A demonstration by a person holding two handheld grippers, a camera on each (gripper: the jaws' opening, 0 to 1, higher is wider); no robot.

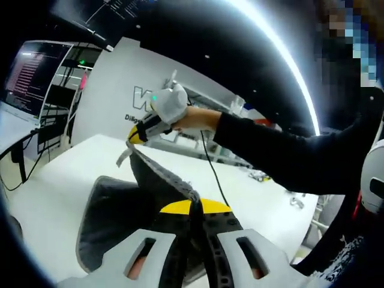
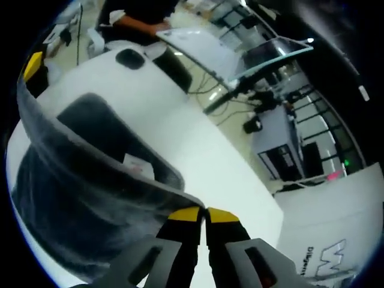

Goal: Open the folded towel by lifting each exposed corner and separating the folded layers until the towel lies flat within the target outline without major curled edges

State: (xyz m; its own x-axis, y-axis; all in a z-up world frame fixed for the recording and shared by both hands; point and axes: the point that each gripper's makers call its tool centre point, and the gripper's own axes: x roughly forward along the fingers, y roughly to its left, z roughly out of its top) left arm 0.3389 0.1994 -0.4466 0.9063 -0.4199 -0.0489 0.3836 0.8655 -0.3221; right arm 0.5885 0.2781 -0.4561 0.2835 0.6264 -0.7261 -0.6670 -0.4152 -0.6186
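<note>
A dark grey towel (image 1: 114, 216) is held up off the white table (image 1: 66, 174), with one edge stretched taut between both grippers. My left gripper (image 1: 195, 208) is shut on one end of that edge at the bottom of the left gripper view. My right gripper (image 1: 135, 137), carried by a gloved hand (image 1: 171, 103), pinches the far end. In the right gripper view my right gripper (image 2: 204, 215) is shut on the towel (image 2: 78, 180), which sags down to the table (image 2: 198, 150). A white label (image 2: 135, 162) shows on it. The left gripper's yellow tip (image 2: 33, 65) is at the other end.
A person's dark sleeve (image 1: 288, 156) crosses the left gripper view. A black cable (image 1: 213, 168) trails over the table. A white logo panel (image 1: 114, 90) and monitors (image 1: 30, 75) stand behind it. A small black object (image 2: 129, 58) lies on the table's far part.
</note>
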